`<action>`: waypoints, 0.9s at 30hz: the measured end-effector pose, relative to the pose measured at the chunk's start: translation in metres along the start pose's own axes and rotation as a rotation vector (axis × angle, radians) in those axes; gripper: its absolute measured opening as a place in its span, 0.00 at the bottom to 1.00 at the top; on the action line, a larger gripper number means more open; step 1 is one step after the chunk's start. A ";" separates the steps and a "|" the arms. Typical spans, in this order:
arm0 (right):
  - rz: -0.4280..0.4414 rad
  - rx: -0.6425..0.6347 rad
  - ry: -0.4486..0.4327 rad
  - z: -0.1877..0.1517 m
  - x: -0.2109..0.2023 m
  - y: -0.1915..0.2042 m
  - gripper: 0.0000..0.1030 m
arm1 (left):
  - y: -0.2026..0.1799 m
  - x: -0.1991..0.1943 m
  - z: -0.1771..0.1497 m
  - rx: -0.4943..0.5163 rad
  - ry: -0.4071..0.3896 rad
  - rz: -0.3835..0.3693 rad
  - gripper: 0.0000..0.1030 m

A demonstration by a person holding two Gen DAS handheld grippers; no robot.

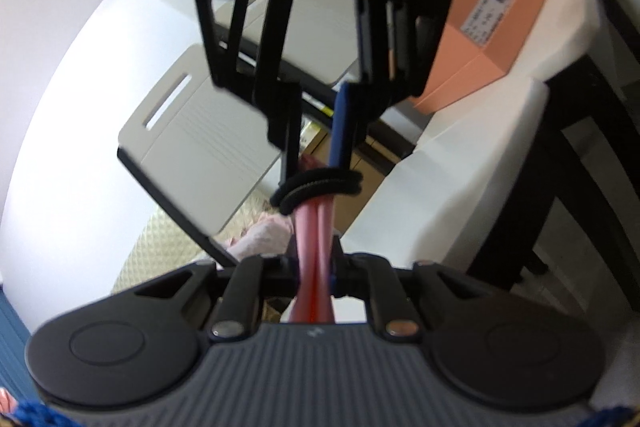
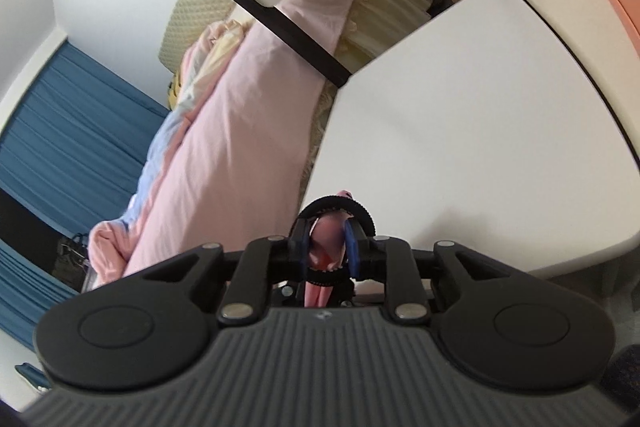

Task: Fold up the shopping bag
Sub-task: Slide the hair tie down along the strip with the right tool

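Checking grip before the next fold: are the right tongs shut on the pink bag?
Shut. In the right wrist view the right tongs pinch bunched pink bag fabric between the blue pads.

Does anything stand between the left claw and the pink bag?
Nothing visible does. The left claw is shut on the bag, and the right claw grips it too, close ahead.

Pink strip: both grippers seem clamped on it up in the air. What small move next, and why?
Probably lower both toward the white table. The left gripper and the right gripper are both shut on the pink strip, which spans tautly between them off any surface; a fold likely needs the bag laid flat first.
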State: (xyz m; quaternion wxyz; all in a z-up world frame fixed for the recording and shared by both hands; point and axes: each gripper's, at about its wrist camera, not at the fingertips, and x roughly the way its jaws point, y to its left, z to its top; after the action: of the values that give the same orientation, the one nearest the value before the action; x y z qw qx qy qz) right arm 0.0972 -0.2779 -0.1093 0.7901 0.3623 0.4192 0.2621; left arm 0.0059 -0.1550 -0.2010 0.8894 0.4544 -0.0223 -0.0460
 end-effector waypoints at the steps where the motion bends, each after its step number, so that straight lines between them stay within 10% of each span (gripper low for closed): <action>1: -0.003 0.010 0.005 0.001 0.001 -0.002 0.22 | -0.001 0.000 0.000 0.003 -0.003 -0.004 0.13; 13: 0.015 -0.067 -0.036 -0.004 -0.001 0.012 0.19 | 0.016 0.020 -0.003 -0.139 0.097 0.090 0.23; 27: -0.028 -0.104 -0.086 -0.009 -0.013 0.026 0.21 | -0.003 -0.013 0.008 -0.069 -0.065 0.071 0.09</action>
State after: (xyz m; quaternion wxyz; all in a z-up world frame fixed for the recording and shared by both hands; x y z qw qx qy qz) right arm 0.0802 -0.2682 -0.0860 0.8289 0.3256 0.3756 0.2565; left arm -0.0080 -0.1615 -0.1991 0.9045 0.4204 -0.0654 -0.0301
